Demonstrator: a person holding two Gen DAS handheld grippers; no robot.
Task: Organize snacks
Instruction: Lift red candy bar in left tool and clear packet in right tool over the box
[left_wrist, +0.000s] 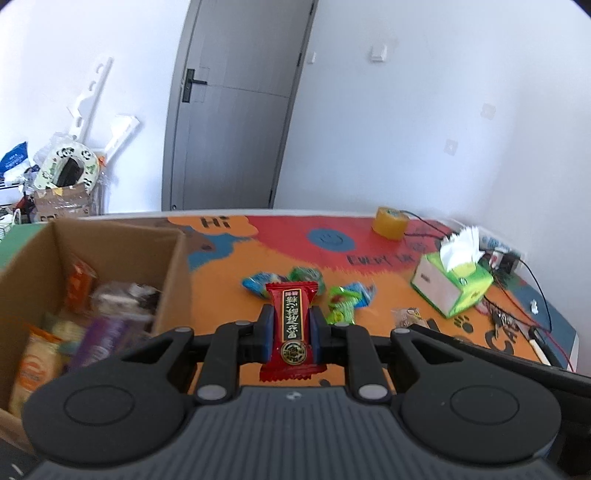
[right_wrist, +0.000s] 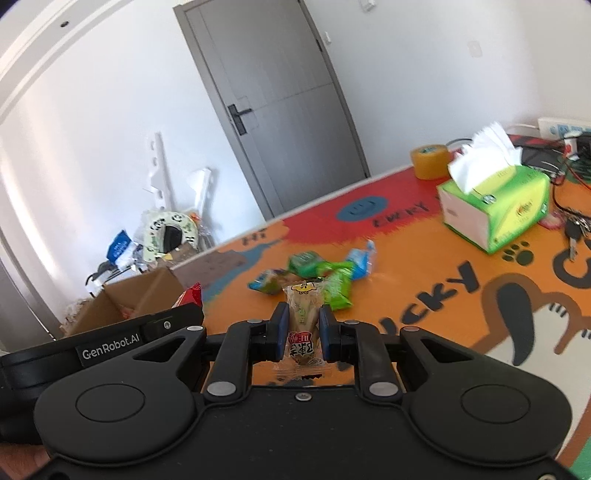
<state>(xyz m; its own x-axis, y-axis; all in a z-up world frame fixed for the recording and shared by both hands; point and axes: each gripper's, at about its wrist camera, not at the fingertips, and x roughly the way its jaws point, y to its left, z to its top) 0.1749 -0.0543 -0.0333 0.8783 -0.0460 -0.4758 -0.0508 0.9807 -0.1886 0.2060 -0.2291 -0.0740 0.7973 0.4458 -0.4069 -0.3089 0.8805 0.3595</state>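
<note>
At far left an open cardboard box (left_wrist: 110, 258) already holds several snacks. Beside it, the left gripper (left_wrist: 291, 325) is clamped on a red snack packet (left_wrist: 293, 325), held above the table (left_wrist: 388, 288). Loose wrapped snacks (left_wrist: 332, 295) lie beyond. The right gripper (right_wrist: 303, 328) pinches a clear-wrapped snack (right_wrist: 301, 332). Both wrappers look slick; a packet could slip out, or the two grippers could collide at the box.
</note>
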